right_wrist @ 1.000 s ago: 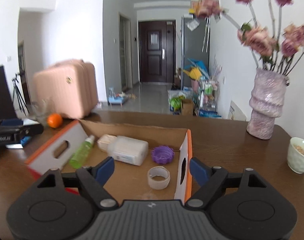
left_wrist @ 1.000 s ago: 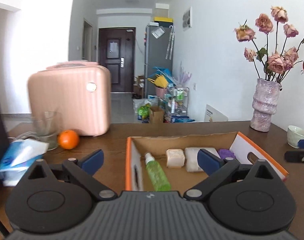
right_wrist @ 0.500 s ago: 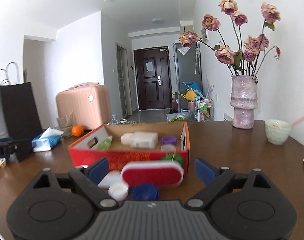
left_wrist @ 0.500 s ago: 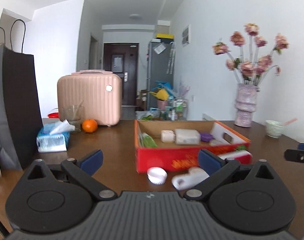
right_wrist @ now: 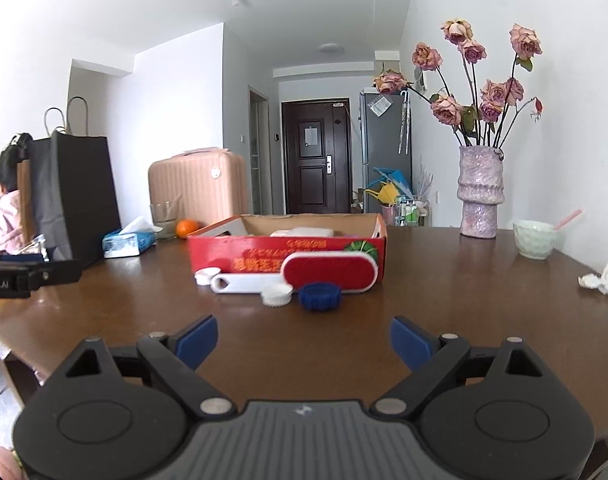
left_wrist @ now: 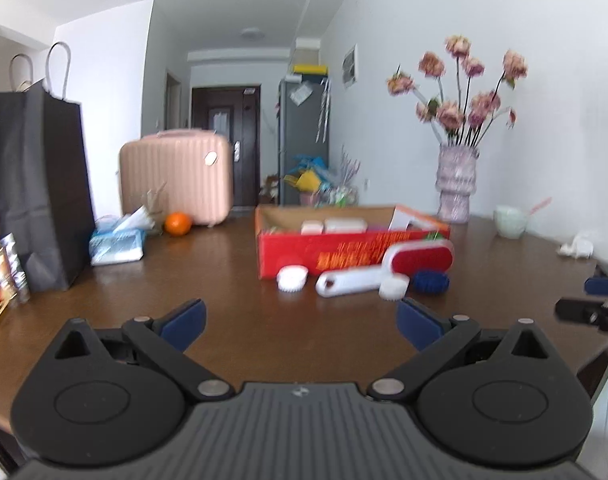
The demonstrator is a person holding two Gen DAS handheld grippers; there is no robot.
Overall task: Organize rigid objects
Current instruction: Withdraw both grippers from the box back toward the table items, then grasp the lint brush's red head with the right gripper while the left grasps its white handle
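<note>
Red-faced brush (right_wrist: 330, 272) lies crosswise before the box (right_wrist: 288, 246), nearer the empty, spread right tool (right_wrist: 303, 340).

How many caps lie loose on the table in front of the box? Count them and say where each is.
3. One white cap sits at the left by the brush handle, another white cap right of that handle, the blue cap beside it. Others may hide behind the brush.

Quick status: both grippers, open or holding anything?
Left gripper: open, holding nothing.
Right gripper: open, holding nothing.
</note>
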